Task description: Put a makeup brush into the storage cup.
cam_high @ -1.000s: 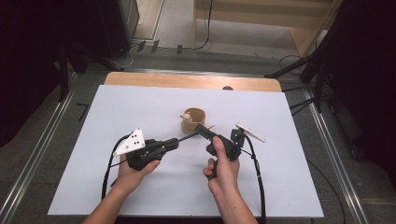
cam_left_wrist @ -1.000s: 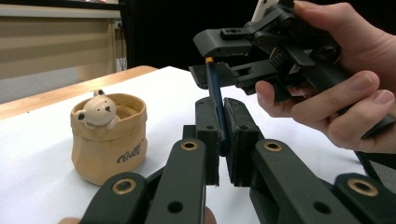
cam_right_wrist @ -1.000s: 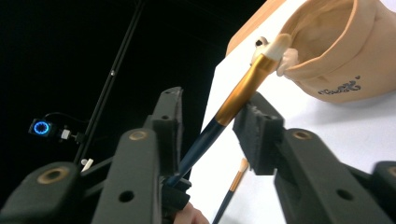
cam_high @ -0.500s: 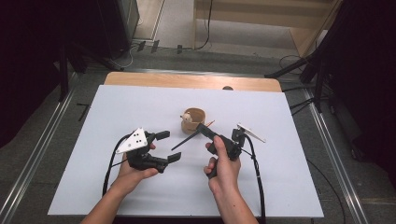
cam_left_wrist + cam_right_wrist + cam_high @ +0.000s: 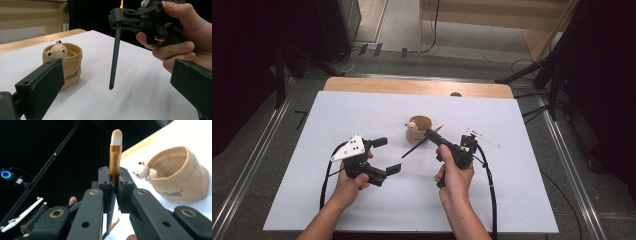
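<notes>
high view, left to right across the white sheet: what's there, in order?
Left gripper, jaws open and empty → tan pouch with a small bear figure → right gripper, shut on a dark-handled brush. The pouch and the brush overlap in places.

A slim black-handled brush (image 5: pixel 421 145), gold ferrule, pale bristles, slants beside the tan pouch (image 5: pixel 421 127).

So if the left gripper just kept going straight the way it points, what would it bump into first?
Probably the makeup brush, whose dark handle hangs from the right gripper straight ahead of the open left gripper. The tan pouch sits off to one side. Depth is hard to judge.
</notes>
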The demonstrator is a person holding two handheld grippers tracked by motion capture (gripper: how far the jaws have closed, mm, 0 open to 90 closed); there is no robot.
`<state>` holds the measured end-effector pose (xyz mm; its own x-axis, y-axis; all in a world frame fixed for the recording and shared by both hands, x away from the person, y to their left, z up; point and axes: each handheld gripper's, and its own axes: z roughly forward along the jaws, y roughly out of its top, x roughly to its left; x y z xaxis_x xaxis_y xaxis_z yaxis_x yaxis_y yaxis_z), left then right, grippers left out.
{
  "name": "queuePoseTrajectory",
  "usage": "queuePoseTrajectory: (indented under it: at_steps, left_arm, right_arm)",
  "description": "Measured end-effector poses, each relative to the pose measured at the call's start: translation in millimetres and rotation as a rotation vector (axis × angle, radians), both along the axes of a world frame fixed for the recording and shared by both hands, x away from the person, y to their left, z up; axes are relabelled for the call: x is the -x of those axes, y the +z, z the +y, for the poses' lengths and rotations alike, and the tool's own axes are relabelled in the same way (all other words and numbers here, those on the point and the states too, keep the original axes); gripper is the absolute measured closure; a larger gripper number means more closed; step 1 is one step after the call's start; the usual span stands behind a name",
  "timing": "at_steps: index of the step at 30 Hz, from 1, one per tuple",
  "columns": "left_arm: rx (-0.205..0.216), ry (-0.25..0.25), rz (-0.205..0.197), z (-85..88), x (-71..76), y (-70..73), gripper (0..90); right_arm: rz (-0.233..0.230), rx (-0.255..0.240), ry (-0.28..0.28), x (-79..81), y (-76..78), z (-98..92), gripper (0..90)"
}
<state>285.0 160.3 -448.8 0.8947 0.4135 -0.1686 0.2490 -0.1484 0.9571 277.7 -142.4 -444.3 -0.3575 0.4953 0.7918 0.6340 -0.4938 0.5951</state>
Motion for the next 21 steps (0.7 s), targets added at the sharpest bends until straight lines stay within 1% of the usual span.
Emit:
queuePoseTrajectory:
  at_steps: [1, 6, 11, 12, 16, 19, 20, 21]
  left_arm:
    - [0.002, 0.001, 0.004, 0.6, -0.2, 0.1, 0.0]
    - [0.002, 0.009, 0.003, 2.6, -1.2, 0.1, 0.0]
    - [0.009, 0.013, 0.007, 4.5, -1.8, 0.4, 0.0]
    - [0.009, 0.014, 0.007, 4.8, -1.9, 0.4, 0.0]
    - [0.006, 0.02, 0.007, 5.8, -2.5, 0.4, 0.0]
    - [0.001, 0.024, 0.008, 6.4, -3.0, 0.3, 0.0]
    - [-0.001, 0.026, 0.006, 6.5, -2.9, 0.3, 0.0]
    - [-0.002, 0.027, 0.005, 6.5, -2.9, 0.3, 0.0]
  right_arm:
    - [-0.006, 0.01, -0.001, 0.1, 2.2, 0.4, 84.1]
    - [-0.052, 0.095, -0.02, -0.9, 9.8, 0.8, 84.1]
    - [-0.093, 0.177, -0.042, -2.3, 14.1, 0.1, 84.1]
    - [-0.094, 0.19, -0.043, -2.6, 14.6, -0.2, 84.1]
    - [-0.122, 0.246, -0.051, -5.0, 17.4, -0.3, 84.1]
    - [-0.132, 0.271, -0.054, -6.8, 20.9, 0.0, 84.1]
    - [-0.142, 0.287, -0.059, -7.9, 21.8, -0.3, 84.1]
    - [-0.142, 0.296, -0.06, -8.6, 23.2, -0.3, 84.2]
